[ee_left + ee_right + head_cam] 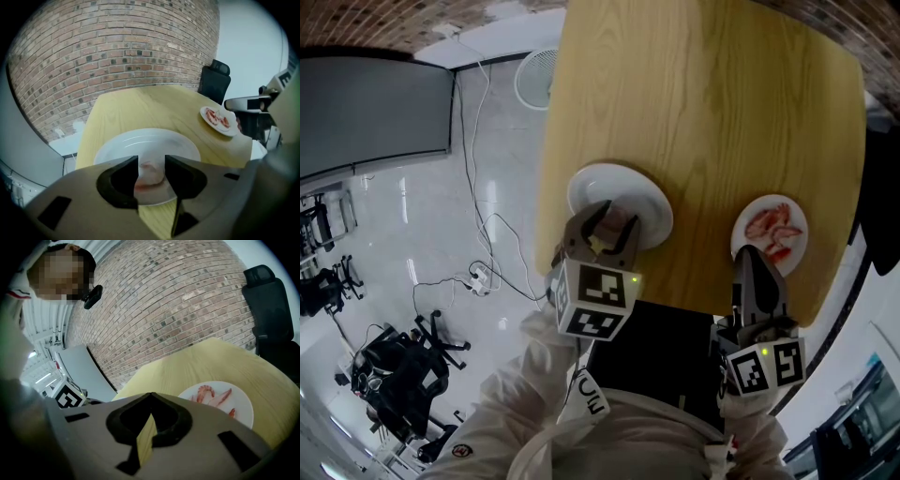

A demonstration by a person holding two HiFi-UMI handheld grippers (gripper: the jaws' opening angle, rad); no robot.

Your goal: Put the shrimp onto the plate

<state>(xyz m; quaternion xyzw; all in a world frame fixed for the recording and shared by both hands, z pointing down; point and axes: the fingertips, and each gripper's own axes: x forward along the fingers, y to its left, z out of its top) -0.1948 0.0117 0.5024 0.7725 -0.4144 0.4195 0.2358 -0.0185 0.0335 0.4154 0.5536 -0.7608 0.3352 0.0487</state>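
— Left gripper (151,161)?
— Its jaws stand apart over the round white plate (140,140). A pale pink shrimp (151,174) lies on the plate between them, not pinched.
— Right gripper (150,397)?
— Jaws together, empty, at six o'clock of a second white plate (800,217). That one holds red shrimps (772,230) and sits at three o'clock of the first, on the light wooden table (703,112).

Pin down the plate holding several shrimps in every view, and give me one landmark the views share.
Head view: the plate of shrimps sits right of centre, near the table edge closest to the person.
Left gripper view: the plate is at the right, mid-height, by the table's edge.
Right gripper view: the plate is lower right, just beyond the jaws.
Shared landmark: the yellow wooden table under it.
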